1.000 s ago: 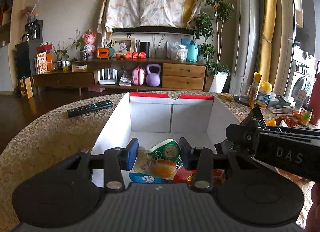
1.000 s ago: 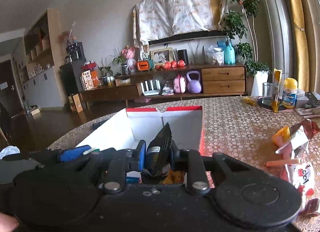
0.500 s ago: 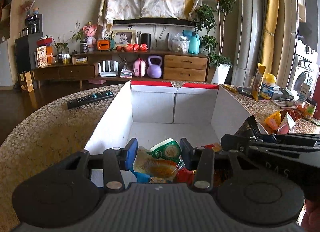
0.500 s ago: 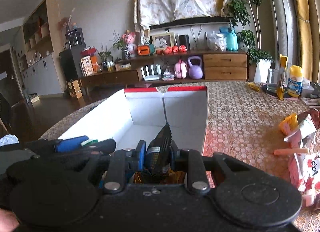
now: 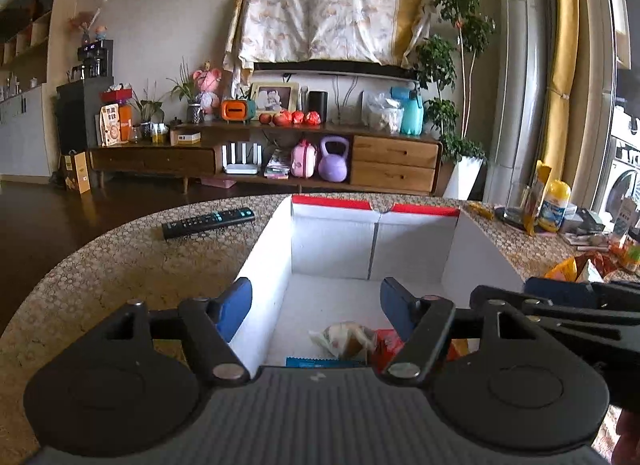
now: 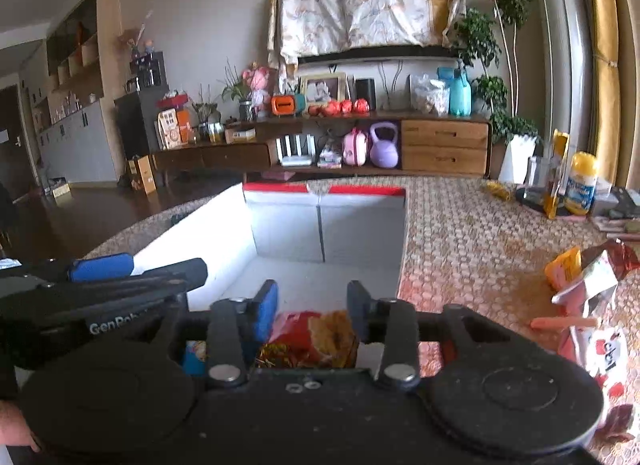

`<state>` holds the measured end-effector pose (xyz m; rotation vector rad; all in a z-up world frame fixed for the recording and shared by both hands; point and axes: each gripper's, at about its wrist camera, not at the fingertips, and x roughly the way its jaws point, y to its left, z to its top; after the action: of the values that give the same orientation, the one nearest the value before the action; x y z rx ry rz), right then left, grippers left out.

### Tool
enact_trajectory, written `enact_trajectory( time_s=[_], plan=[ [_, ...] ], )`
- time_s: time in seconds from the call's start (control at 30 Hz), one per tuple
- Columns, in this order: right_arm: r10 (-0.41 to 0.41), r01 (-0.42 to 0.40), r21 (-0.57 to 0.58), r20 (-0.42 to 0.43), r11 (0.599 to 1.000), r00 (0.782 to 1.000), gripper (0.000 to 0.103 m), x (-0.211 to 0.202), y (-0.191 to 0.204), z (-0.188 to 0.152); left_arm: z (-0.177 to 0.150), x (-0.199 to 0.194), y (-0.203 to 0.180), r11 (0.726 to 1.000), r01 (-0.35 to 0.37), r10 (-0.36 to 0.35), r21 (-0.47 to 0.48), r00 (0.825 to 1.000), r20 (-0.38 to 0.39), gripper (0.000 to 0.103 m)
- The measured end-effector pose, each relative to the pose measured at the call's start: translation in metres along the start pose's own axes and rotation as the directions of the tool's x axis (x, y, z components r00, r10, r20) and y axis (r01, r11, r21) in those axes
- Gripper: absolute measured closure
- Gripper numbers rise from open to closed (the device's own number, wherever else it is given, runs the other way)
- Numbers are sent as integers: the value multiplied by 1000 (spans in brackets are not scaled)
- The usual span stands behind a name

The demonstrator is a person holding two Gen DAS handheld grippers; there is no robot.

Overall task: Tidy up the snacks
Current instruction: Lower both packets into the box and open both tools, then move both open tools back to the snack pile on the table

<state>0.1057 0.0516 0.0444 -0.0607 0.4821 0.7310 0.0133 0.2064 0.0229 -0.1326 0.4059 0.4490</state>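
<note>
An open white cardboard box [image 5: 264, 281] with a red rim stands on the patterned table; it also shows in the right wrist view [image 6: 360, 225]. My left gripper [image 5: 316, 305] is open and empty above the box's near end. Below it lie a pale snack packet [image 5: 340, 339], a red packet [image 5: 386, 345] and a blue packet [image 5: 320, 362]. My right gripper [image 6: 312, 307] is open and empty over a red and orange snack bag [image 6: 312, 339] in the box. The right gripper also shows in the left wrist view [image 5: 560, 305].
Several loose snack packets [image 6: 588, 293] lie on the table right of the box. A black remote [image 5: 208, 221] lies left of the box. A glass, a yellow-capped bottle [image 6: 580, 185] and small items stand at the far right.
Both grippers have opened. The left let go of its green and white packet, the right let go of its dark packet, and both packets now lie in the box.
</note>
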Motion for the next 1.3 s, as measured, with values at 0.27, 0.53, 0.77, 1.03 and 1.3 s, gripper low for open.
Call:
enact_trajectory(
  time_s=[0.27,0.53,0.77,1.03,1.3],
  plan=[
    [-39,38,15,75,999,996,25,-20,-12,2,6,-13,-11,1000,24,-24,6,999,35,27],
    [-136,131,51,120,990,983,25,-52,-47,-9,6,-23,-48,994,99,-102,54,994,48,26],
    [-257,244,111,120,963,959,25,-79,-92,-27,2,-27,-97,973,197,-203,121,978,42,19],
    [-380,363,174,73,915,922,24,-98,-140,-62,-1,-25,-149,938,286,-296,196,955,23,19],
    [-409,400,201,1,894,913,24,-90,-167,-98,-8,-13,-189,908,335,-340,250,940,-24,19]
  ],
)
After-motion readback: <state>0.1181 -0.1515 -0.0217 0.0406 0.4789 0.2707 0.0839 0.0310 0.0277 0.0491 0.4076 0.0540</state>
